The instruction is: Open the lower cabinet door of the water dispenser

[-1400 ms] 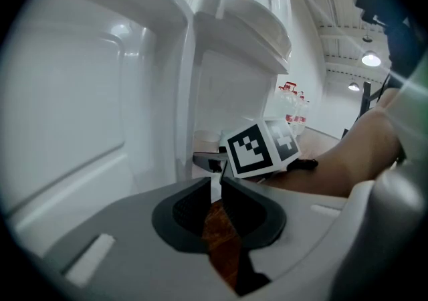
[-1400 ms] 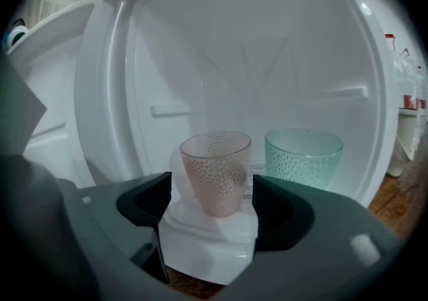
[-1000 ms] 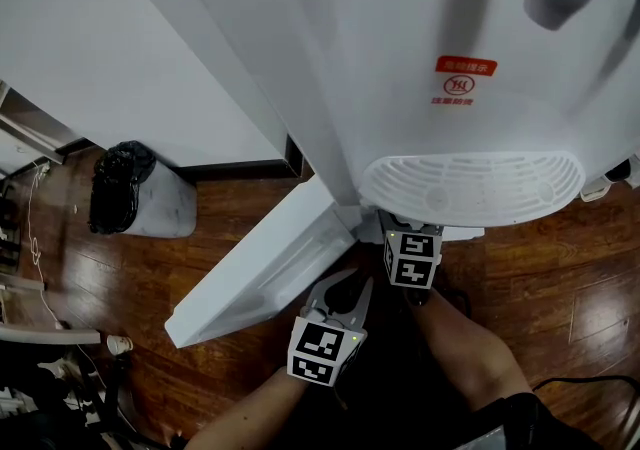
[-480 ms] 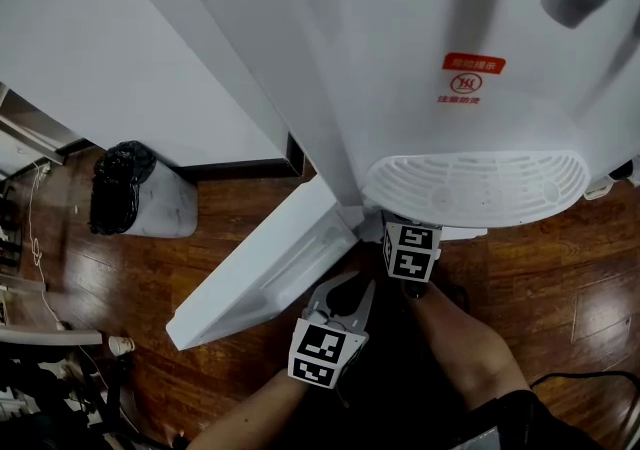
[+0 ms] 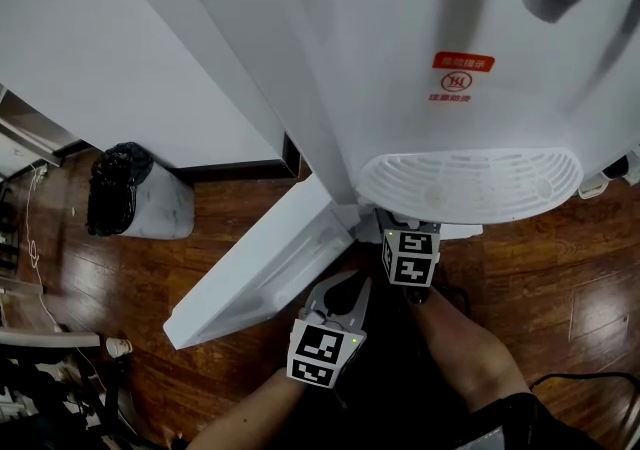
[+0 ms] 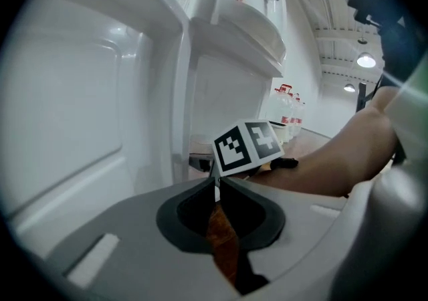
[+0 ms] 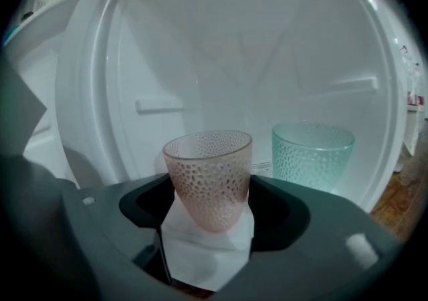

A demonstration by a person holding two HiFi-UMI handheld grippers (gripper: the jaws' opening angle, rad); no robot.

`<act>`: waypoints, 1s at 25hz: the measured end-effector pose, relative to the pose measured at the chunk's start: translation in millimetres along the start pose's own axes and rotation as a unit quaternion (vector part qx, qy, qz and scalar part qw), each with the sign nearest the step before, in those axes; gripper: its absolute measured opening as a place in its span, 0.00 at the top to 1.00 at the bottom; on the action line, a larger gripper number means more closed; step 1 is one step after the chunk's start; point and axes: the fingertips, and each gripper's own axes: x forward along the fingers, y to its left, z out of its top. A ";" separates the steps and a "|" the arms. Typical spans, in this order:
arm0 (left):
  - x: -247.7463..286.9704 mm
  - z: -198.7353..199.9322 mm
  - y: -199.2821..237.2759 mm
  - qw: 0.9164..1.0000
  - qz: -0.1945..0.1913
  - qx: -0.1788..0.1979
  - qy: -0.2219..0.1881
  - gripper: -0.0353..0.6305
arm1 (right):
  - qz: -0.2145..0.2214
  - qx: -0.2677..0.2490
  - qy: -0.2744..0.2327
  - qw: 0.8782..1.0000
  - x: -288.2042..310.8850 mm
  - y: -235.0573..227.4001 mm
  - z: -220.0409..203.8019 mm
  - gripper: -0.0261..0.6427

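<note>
The white water dispenser (image 5: 420, 58) fills the head view from above, and its lower cabinet door (image 5: 262, 263) stands swung open to the left. My left gripper (image 5: 352, 281) hovers beside the door's inner face (image 6: 73, 112). Its jaws have just been closing, and the tips of my left gripper (image 6: 216, 183) now meet with nothing between them. My right gripper (image 5: 404, 232) reaches under the drip tray (image 5: 470, 183) into the cabinet. There my right gripper (image 7: 211, 190) is shut on a pink dimpled cup (image 7: 208, 169), which stands upright on the white cabinet floor.
A teal dimpled cup (image 7: 311, 154) stands to the right of the pink one inside the cabinet. A bin with a black bag (image 5: 125, 193) stands on the wooden floor (image 5: 540, 268) at the left. The person's knee (image 5: 470, 358) is low in the head view.
</note>
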 end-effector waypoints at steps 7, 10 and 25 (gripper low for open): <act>-3.9 12.7 2.2 0.999 0.025 0.014 -0.022 0.93 | 0.021 0.000 0.002 1.000 -22.2 4.5 -3.0 0.44; -5.6 16.1 0.6 0.999 0.029 0.013 -0.026 0.93 | 0.031 -0.003 0.002 1.000 -36.3 5.1 -1.2 0.44; -29.1 56.0 -16.1 0.998 0.028 0.043 -0.047 0.89 | 0.115 -0.002 0.000 0.993 -123.3 -4.4 28.9 0.44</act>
